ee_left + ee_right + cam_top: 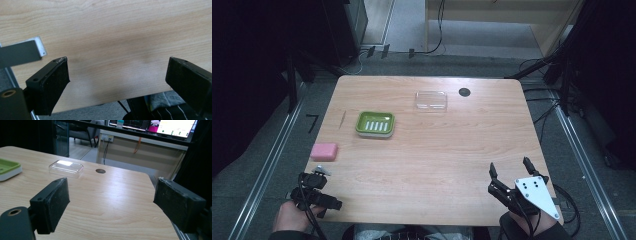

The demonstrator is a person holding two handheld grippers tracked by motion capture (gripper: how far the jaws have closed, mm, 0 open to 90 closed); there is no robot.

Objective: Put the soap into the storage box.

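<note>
Rectangular green soap dish (375, 124), white slotted insert; pink soap bar (324, 151); clear plastic lid (431, 100); light woodgrain table (432, 165).

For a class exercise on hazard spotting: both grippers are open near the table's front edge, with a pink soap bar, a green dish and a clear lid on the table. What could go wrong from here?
1. The pink soap bar lies close to the table's left edge; a clumsy nudge from the left gripper could push it off.
2. The clear lid is hard to see against the wood, so the right gripper may misjudge it.
</note>
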